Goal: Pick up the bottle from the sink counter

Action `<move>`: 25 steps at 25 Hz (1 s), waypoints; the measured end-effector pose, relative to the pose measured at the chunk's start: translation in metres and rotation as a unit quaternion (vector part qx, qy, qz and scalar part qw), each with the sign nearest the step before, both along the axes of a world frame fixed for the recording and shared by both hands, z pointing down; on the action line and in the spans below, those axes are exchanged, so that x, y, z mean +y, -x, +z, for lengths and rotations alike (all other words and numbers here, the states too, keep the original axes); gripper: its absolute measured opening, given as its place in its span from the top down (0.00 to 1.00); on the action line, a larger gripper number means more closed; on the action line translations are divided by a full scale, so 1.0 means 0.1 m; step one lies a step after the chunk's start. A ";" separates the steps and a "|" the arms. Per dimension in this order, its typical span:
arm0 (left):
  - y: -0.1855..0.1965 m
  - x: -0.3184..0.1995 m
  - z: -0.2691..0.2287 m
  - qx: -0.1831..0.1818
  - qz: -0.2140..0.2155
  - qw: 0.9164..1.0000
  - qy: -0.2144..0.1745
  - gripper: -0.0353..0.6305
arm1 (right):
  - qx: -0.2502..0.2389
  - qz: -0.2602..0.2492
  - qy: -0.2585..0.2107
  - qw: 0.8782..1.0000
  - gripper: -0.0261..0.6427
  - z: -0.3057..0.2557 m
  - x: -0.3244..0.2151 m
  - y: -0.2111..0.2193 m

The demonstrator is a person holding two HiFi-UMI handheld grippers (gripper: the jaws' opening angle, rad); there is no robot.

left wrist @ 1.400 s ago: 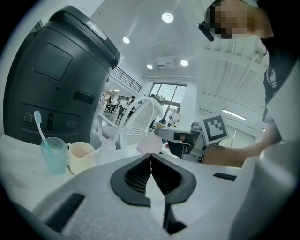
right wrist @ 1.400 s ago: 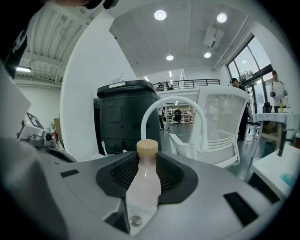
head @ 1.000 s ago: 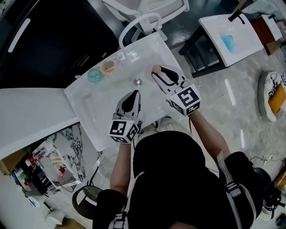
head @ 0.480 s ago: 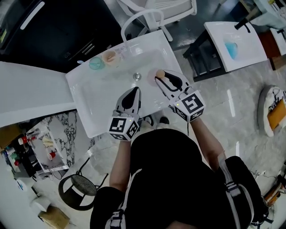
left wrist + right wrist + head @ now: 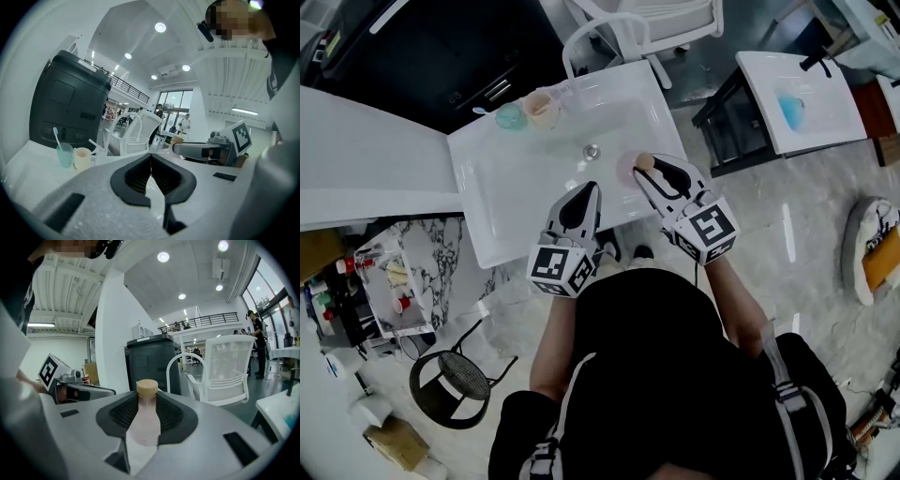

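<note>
Bottle gripped in right claw

Right claw (image 5: 146, 398) is clamped on the upright pink bottle (image 5: 144, 423) with a tan cap, at the front right edge of the white sink worktop (image 5: 502, 202). Left claw (image 5: 151, 161) is closed and empty.

Glossy marble floor (image 5: 787, 234); white mesh chair (image 5: 649, 13); recessed round ceiling lights (image 5: 163, 257); tall windows (image 5: 271, 300).

cups (image 5: 542, 108) crowd the sink's (image 5: 478, 220) far rim; basin (image 5: 544, 178) lies open.
</note>
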State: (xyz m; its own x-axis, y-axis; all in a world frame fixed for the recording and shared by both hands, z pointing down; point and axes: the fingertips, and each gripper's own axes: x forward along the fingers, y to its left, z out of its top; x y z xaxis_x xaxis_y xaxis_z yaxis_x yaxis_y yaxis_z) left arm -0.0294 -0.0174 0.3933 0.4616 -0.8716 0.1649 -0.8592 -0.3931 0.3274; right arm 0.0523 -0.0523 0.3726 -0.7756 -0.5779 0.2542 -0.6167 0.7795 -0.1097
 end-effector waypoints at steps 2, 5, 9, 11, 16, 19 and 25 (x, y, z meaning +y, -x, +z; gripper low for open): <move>-0.03 0.10 -0.02 0.000 -0.004 1.000 -0.001 0.92 | 0.003 -0.006 0.003 1.000 0.78 -0.01 0.10 -0.05; -0.09 0.26 -0.05 0.000 -0.009 1.000 -0.001 0.92 | 0.009 -0.013 0.008 1.000 0.78 0.00 0.26 -0.13; -0.14 0.47 -0.13 -0.003 -0.022 1.000 -0.010 0.92 | 0.005 -0.022 0.005 1.000 0.78 -0.06 0.45 -0.22; -0.16 0.58 -0.16 -0.005 -0.029 0.999 -0.012 0.92 | 0.005 -0.027 0.012 1.000 0.78 -0.06 0.56 -0.27; -0.27 0.83 -0.14 -0.006 -0.031 0.999 -0.008 0.92 | 0.013 -0.043 0.012 0.999 0.78 -0.04 0.78 -0.35; -0.32 0.97 -0.12 -0.009 -0.035 0.999 -0.002 0.92 | 0.023 -0.054 0.019 0.998 0.78 -0.03 0.90 -0.39; -0.39 1.17 -0.13 -0.017 -0.049 0.999 0.001 0.92 | 0.008 -0.074 0.012 0.997 0.78 -0.09 1.09 -0.42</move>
